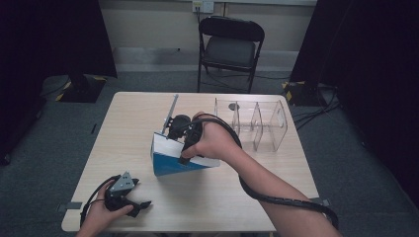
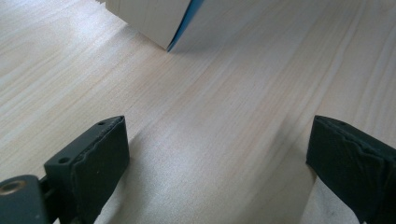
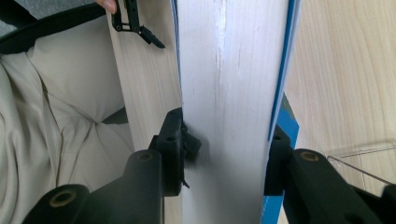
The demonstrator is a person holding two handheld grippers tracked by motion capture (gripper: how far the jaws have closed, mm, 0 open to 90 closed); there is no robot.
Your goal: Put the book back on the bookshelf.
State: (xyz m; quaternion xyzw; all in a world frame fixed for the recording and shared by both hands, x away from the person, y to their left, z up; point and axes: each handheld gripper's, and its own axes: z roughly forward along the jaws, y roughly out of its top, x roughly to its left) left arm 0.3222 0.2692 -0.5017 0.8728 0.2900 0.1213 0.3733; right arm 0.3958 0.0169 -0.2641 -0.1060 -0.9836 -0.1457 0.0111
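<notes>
Right tongs (image 1: 174,132): I've got them clenched across the thickness of the book (image 1: 180,159), one jaw on each cover, page block between them; the right gripper view shows the grip on the pale page edge (image 3: 224,93) clearly.
Book: blue-covered, tipped up near the middle of the table (image 1: 123,113), its long axis running roughly from the left edge toward the right edge, one end raised.
Left tongs (image 1: 129,201): released, jaws spread wide over bare wood near the front left corner, holding nothing.
Key relation: from my left tongs the book's lower corner (image 2: 172,44) lies ahead and apart, toward the table's centre.
Nearer hand: the right, already on it.
Clear acrylic organizer (image 1: 257,123): by the right edge toward the far side, just beyond my right hand (image 1: 215,140); I judge the book heads for one of its slots.
</notes>
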